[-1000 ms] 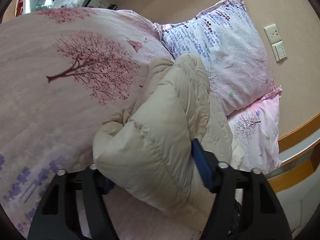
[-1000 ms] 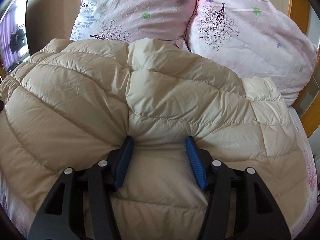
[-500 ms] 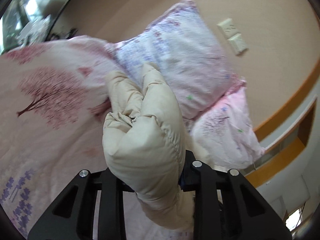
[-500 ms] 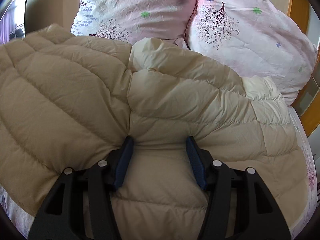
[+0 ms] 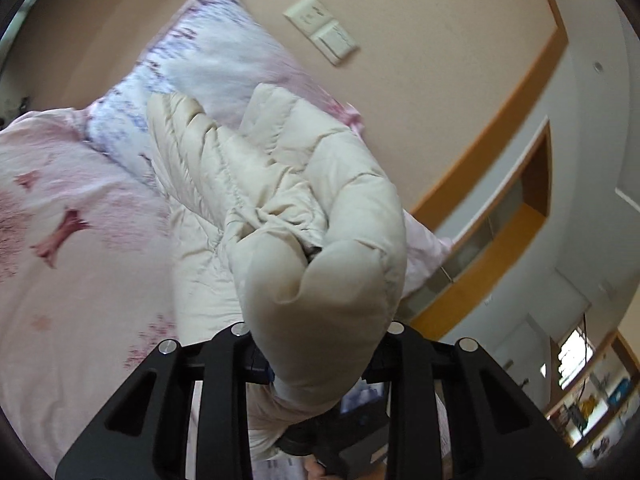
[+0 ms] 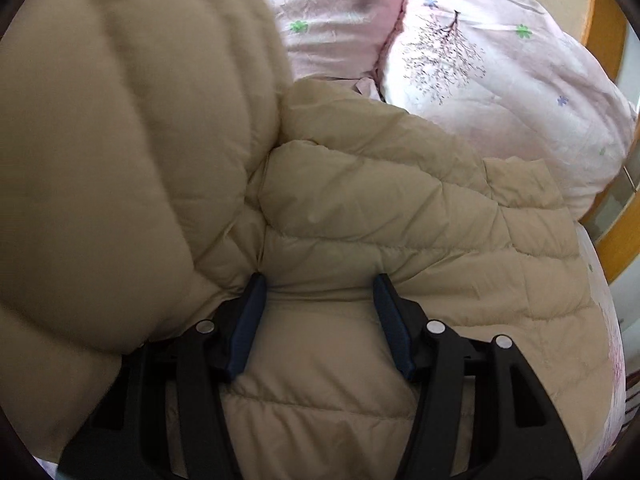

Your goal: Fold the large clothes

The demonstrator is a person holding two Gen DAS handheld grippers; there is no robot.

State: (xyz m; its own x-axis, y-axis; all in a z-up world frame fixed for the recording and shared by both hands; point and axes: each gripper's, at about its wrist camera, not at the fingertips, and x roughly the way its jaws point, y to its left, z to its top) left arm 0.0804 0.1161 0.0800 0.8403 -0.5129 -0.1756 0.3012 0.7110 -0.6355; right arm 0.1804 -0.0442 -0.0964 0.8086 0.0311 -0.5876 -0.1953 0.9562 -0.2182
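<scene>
The cream quilted down jacket (image 6: 400, 208) lies spread over the bed, its stitched panels puffed and creased, filling the right wrist view from centre down to 6 o'clock. One bunched part (image 5: 320, 240) is raised off the bed, a thick rounded fold at the centre of the left wrist view. That raised part looms blurred at 9 o'clock in the right wrist view.

Light: soft, even daylight; bright window (image 5: 573, 356) at lower right.
Blur: motion smear on pillow (image 5: 224, 60).
Edges: fisheye curvature, dark corners.
</scene>
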